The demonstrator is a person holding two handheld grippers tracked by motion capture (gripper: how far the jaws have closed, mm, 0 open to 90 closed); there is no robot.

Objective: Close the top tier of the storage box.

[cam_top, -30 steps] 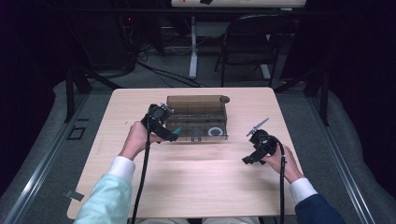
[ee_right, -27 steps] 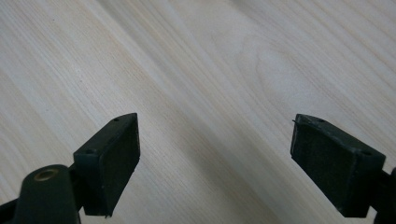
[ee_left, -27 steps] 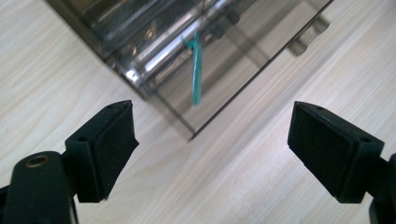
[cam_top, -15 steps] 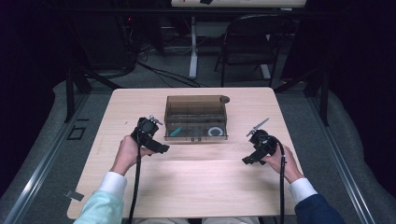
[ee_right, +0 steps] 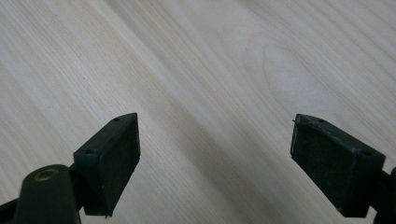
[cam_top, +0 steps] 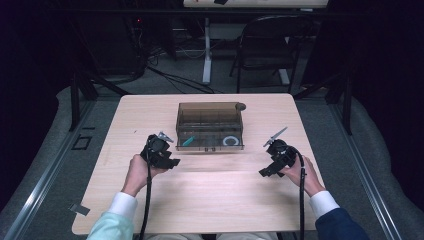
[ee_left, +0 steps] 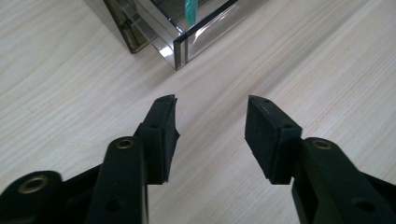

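From above, a smoky brown see-through plastic organiser box sits toward the far middle of the pale wooden table. Inside its front compartments lie a small teal object on the left and a white ring on the right. The black left gripper is held just beside the box's near left corner, apart from it. The black right gripper sits well off to the right of the box, over bare wood. A black cable trails back from the left one along a pale green sleeve; a dark blue sleeve covers the other arm. A dark chair stands beyond the table. No writing or label on anything can be read from here.

In the left gripper view, the left gripper has its jaws parted with nothing between them, pointing at the box's clear corner a little ahead, where the teal object's tip shows through the wall.

In the right gripper view, the right gripper has its jaws spread wide and empty above plain wood grain
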